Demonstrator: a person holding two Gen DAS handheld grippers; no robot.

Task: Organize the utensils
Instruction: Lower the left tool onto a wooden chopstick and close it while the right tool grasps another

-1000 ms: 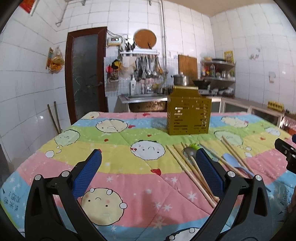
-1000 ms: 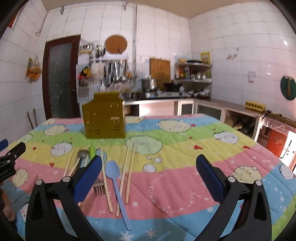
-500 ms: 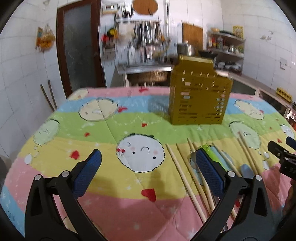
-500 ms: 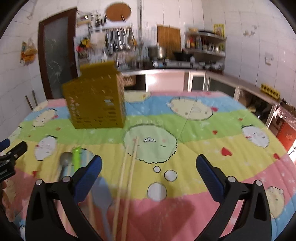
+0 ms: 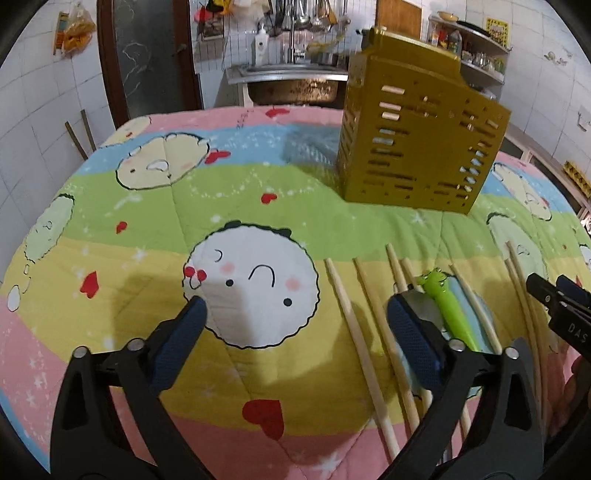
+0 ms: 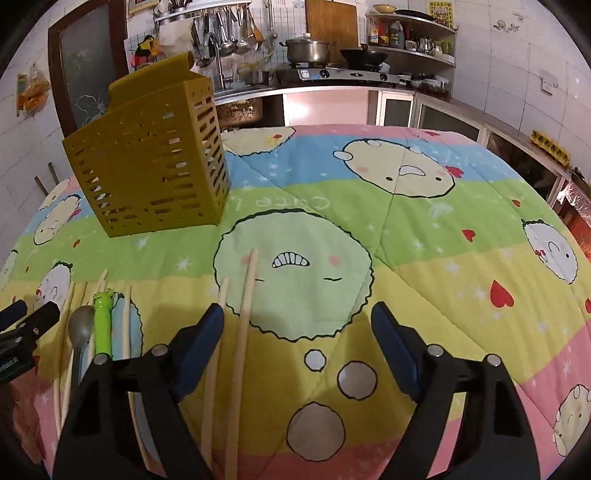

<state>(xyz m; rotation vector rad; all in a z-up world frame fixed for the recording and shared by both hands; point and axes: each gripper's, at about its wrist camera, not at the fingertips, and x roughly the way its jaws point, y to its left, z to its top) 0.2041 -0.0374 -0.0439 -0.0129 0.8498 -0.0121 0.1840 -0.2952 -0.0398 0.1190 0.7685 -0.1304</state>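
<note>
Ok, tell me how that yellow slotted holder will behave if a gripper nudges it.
The yellow holder stands tall on a soft quilt, so a push near its top would probably tip it. Its walls are full of slots and look like thin plastic, so it is likely light. It appears empty, so it would probably slide or topple easily.

walls: white tile [image 6: 517,55] | door: dark-framed [image 5: 147,55] | counter: stove, pot [image 6: 306,50] | shelves: bottles [image 6: 406,33]

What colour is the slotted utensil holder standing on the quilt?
Mustard yellow all over; the utensil holder shows best in the right wrist view.
</note>
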